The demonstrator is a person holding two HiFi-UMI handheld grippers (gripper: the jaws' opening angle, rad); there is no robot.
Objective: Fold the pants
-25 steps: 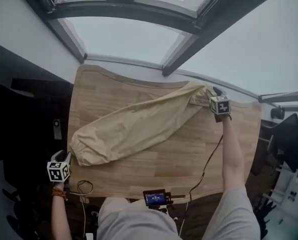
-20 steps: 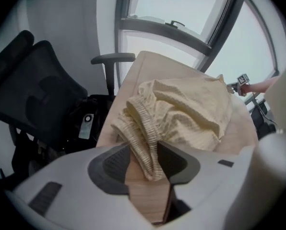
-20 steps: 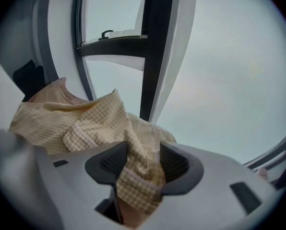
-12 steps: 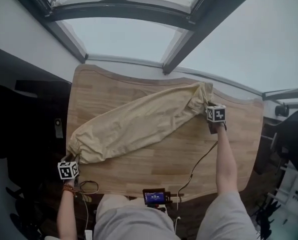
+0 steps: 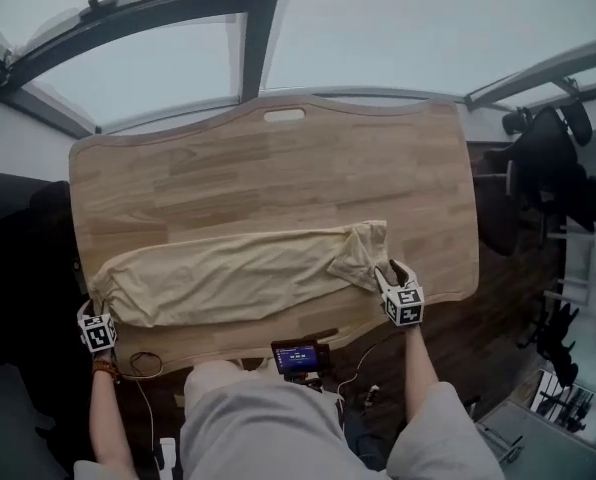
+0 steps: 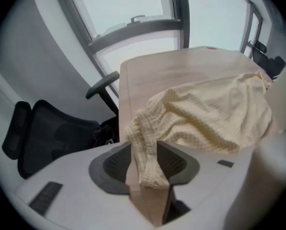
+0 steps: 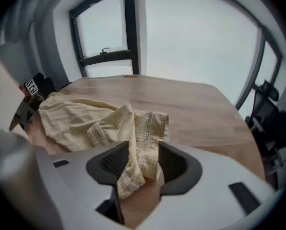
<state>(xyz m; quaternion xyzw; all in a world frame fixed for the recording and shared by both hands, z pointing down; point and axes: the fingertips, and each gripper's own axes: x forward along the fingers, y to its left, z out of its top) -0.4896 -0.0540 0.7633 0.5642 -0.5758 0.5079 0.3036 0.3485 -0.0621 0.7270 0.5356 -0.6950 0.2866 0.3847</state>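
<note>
Dragged the pants (image 5: 228, 278) off their slant across the far part of the counter (image 5: 278, 158) and down to its near edge within the last second, swinging the right hand-held gripper (image 5: 389, 272) a long way across with them. Now lying as one long, pale yellow band along that near edge, one end at the counter's left edge and the other, wider and rumpled, stopping short of the right edge. At the left end, pointing steeply down, the left hand-held gripper (image 5: 94, 310): jaws opening, with a bunched strip of checked hem standing between the pads just past the counter's corner. At the rumpled end, the right hand-held gripper: jaws likewise opening, with a loose flap of the cloth lying between the pads on the wood. Released on both sides, fabric between each pair of jaws but not clamped. Off the left end, beside the counter, a dark office chair (image 6: 47, 133). On the near edge, between the two arms, a small lit screen (image 5: 300, 353).
</note>
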